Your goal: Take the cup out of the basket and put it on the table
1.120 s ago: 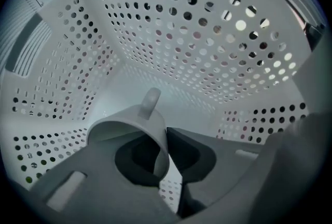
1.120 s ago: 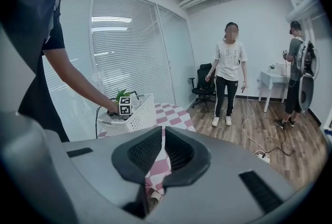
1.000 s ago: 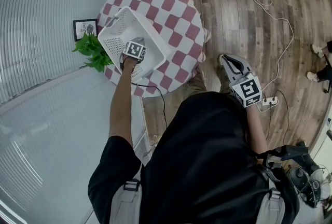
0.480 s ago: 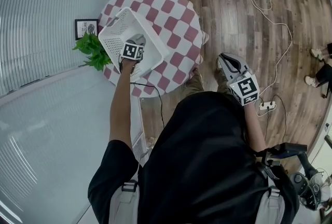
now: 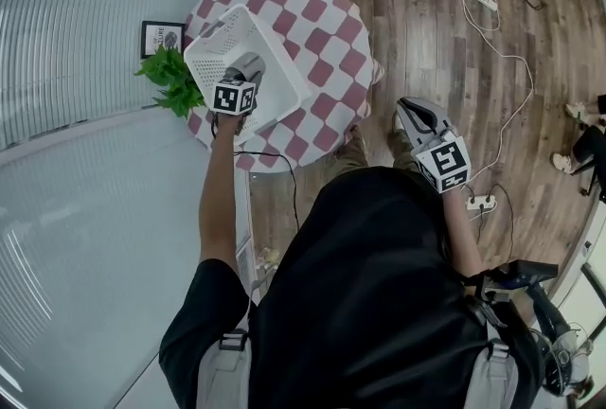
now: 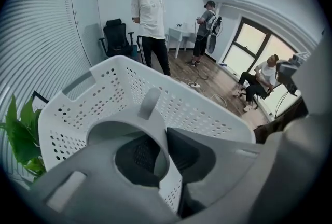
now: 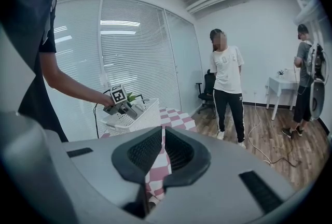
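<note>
So far we have the left gripper clamped on the cup's wall, held over the basket, the table placement remaining, while the right gripper waits closed and empty.

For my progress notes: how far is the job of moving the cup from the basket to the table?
Done: the left tool grips the grey cup by its wall. In hand: the cup hangs over the white basket. Left: set it on the checkered table.
</note>
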Motion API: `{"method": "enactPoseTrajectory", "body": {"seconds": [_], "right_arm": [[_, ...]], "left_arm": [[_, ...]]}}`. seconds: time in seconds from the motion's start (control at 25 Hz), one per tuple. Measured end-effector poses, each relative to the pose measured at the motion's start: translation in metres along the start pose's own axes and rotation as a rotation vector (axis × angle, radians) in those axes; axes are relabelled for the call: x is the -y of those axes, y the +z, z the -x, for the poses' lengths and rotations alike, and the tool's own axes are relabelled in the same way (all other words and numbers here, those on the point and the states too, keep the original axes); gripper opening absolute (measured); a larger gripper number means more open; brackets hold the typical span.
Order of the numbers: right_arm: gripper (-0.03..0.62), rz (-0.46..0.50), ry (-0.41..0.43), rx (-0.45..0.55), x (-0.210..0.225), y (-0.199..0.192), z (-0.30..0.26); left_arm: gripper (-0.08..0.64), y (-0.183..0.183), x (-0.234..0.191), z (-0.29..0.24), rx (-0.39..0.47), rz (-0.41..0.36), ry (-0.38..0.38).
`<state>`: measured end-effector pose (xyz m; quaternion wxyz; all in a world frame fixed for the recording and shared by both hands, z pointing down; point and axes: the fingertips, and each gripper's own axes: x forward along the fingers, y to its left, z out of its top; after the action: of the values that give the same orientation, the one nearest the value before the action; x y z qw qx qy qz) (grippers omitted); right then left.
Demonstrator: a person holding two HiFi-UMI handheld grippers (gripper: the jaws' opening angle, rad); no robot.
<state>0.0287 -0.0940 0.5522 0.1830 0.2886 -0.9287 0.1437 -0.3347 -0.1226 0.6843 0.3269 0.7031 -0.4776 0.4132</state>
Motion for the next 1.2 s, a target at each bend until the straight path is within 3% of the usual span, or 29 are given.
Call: {"method": "enactPoseTrajectory", "body": {"seconds": [0.44,0.84,1.2], "right_arm": [[0.025,0.056,0.086,0.007,-0.024,0.011,-0.020],[0.025,0.087,0.142,0.015,-0.039,0.019,-0.034],[0.025,0.112,0.156,0.007,-0.042,0.021,-0.039]], "left_arm": [[0.043,0.036,0.021,0.062,0.184,-0.050,0.044],[0.043,0.059,0.042,0.109,0.297,-0.126,0.078],[0.043,0.088,0.076,0.142,0.429,-0.168,0.084]]}}
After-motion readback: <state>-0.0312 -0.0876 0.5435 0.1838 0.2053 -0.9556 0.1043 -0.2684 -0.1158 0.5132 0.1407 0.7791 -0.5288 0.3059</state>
